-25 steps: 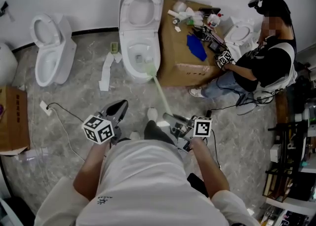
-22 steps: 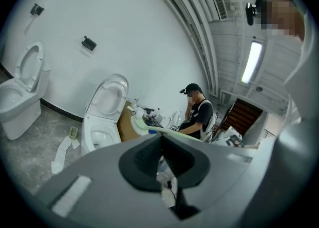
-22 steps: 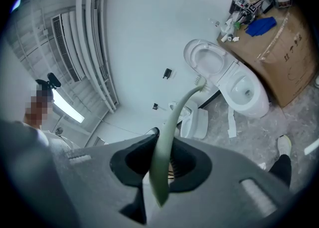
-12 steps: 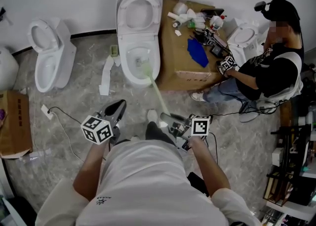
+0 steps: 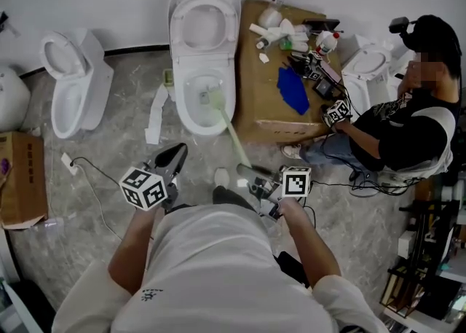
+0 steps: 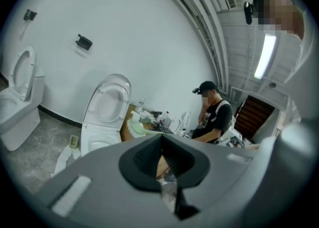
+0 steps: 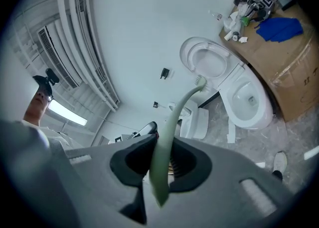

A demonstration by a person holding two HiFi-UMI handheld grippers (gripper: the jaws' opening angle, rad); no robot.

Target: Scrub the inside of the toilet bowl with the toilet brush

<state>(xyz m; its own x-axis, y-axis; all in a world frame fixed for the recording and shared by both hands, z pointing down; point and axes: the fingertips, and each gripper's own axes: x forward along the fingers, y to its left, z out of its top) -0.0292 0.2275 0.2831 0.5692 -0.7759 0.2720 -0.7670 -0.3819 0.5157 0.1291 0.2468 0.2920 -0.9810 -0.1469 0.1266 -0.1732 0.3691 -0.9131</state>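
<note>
Pinching the pale green brush (image 5: 231, 135) by its handle end in the right gripper (image 5: 246, 172), with the bristle head down inside the open toilet bowl (image 5: 191, 124). Holding the left gripper (image 5: 176, 152) pressed together on nothing, over the floor (image 5: 109, 142), left of the handle.

This is looking like a makeshift test room rather than a real bathroom. Several white ceramic toilets (image 5: 204, 69) are standing loose on the grey marbled floor (image 5: 109, 135), and a big brown cardboard box (image 5: 262, 98) is serving as a table for plastic bottles (image 5: 280, 33) (thin black cables (image 5: 95, 167) are trailing about). A seated person in black (image 5: 397, 131) is wearing a head-mounted camera (image 5: 402, 24).
</note>
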